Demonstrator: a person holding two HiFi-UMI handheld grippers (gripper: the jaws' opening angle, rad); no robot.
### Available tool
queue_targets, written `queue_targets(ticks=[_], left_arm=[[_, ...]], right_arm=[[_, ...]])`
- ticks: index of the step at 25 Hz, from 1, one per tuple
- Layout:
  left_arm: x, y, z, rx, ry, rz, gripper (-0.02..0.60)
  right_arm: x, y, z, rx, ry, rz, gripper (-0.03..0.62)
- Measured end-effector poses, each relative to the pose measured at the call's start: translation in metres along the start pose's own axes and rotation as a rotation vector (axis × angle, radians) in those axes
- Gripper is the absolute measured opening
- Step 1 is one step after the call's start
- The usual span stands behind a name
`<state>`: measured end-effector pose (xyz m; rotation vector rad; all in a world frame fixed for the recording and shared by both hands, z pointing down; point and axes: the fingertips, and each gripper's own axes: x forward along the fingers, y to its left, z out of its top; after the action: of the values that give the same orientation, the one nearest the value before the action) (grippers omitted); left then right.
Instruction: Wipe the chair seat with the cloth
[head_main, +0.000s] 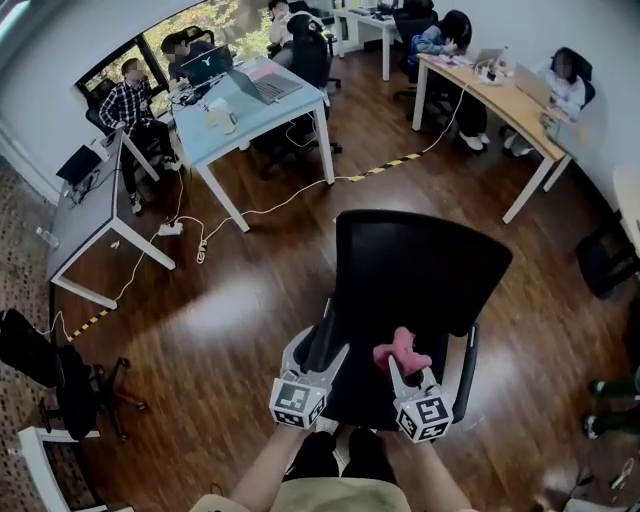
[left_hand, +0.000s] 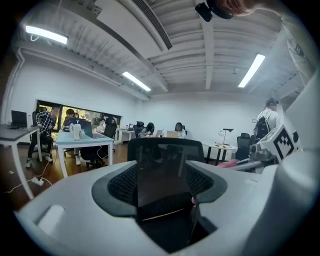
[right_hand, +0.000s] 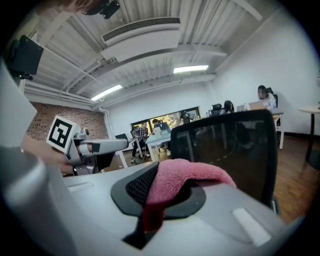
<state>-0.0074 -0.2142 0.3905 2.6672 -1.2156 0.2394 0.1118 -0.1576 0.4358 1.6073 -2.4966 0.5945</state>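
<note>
Right gripper (head_main: 398, 366) is clamped on the pink cloth (head_main: 402, 348) over the black chair seat (head_main: 362, 385); possibly touching it. Left gripper (head_main: 320, 348) has its jaws apart and empty at the seat's left edge.

Dark, glossy wood floor (head_main: 250, 300), crossed by a white cable (head_main: 270, 212) and yellow-black tape (head_main: 385, 165). Light-blue table (head_main: 250, 110) close to the window (head_main: 185, 28) at the far end; wooden desk (head_main: 500, 100) along the white wall (head_main: 600, 40) at right. Ribbed white ceiling (left_hand: 200, 50) with strip lights (left_hand: 137, 81); perhaps brick (right_hand: 92, 122) on 1 side.
</note>
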Motion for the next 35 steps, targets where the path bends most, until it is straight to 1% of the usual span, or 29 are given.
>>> queue_targets(ticks=[3,6,8,11,13,14,17,20,23,25,28,30,32,33,35], left_arm=[[0.029,0.01,-0.027,-0.022,0.033,-0.029,0.276],[0.051,0.014,-0.06,-0.038,0.076,-0.065,0.279],[0.064,0.023,-0.072,-0.037,0.082,-0.076,0.279],[0.091,0.048,-0.089,-0.041,0.085,-0.066,0.282],[0.101,0.059,-0.108,-0.056,0.114,-0.071,0.287],[0.103,0.061,-0.118,-0.064,0.134,-0.081,0.291],[0.109,0.071,-0.143,-0.064,0.205,-0.086,0.305],[0.119,0.075,-0.162,-0.034,0.27,-0.067,0.301],[0.119,0.079,-0.173,-0.026,0.283,-0.073,0.298],[0.117,0.083,-0.179,-0.02,0.291,-0.08,0.296],[0.113,0.091,-0.183,-0.023,0.292,-0.076,0.298],[0.116,0.094,-0.187,-0.017,0.29,-0.077,0.295],[0.124,0.087,-0.194,-0.012,0.298,-0.095,0.295],[0.128,0.082,-0.198,-0.012,0.301,-0.105,0.293],[0.133,0.074,-0.203,-0.017,0.304,-0.121,0.291]], right_arm=[[0.036,-0.012,-0.054,0.024,0.141,0.014,0.017],[0.066,-0.017,-0.105,0.05,0.217,0.029,0.017],[0.088,-0.022,-0.131,0.09,0.227,0.054,0.017],[0.135,-0.041,-0.155,0.194,0.2,0.087,0.017],[0.161,-0.054,-0.18,0.254,0.205,0.084,0.02],[0.173,-0.058,-0.196,0.259,0.218,0.088,0.02],[0.213,-0.06,-0.24,0.207,0.286,0.127,0.02],[0.248,-0.069,-0.271,0.151,0.329,0.128,0.02],[0.289,-0.064,-0.297,0.123,0.354,0.139,0.02],[0.314,-0.058,-0.316,0.086,0.379,0.15,0.02],[0.336,-0.059,-0.341,0.007,0.45,0.135,0.02],[0.336,-0.074,-0.355,-0.072,0.491,0.116,0.018],[0.318,-0.106,-0.362,-0.166,0.513,0.076,0.018],[0.302,-0.128,-0.363,-0.205,0.53,0.031,0.018],[0.259,-0.181,-0.364,-0.23,0.569,-0.114,0.018]])
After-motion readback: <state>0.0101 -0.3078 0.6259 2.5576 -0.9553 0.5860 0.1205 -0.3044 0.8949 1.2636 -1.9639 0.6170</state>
